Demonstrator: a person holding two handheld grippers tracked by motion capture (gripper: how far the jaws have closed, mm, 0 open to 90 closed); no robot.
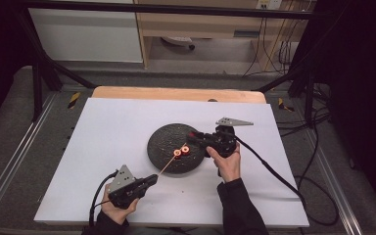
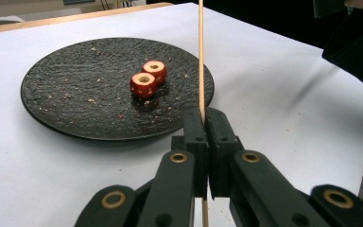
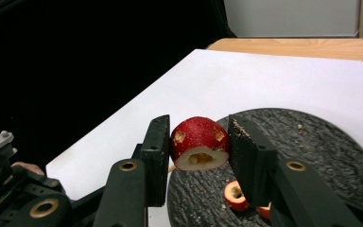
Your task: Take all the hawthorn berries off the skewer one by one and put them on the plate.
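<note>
On the table (image 1: 103, 147), under the high view:
Plate: a dark, rough plate (image 1: 164, 142) sits near the middle of the white sheet, crumbs scattered on it.
Fruit on plate: two cored red fruit pieces (image 2: 148, 79) lie touching, hole up, toward the plate's 4 o'clock in the high view.
Left claw: the left claw (image 2: 208, 124) is closed tight on a thin wooden skewer (image 2: 201, 56), which slants toward 1 o'clock over the plate rim, probably held steady as the spike for threading.
Right claw: the right claw (image 3: 199, 142) clamps a third cored red fruit (image 3: 200, 143) by its sides, above the plate's 3 o'clock edge.
Why so: the side grip leaves the cored hole free, likely so the skewer tip can pass through.
</note>
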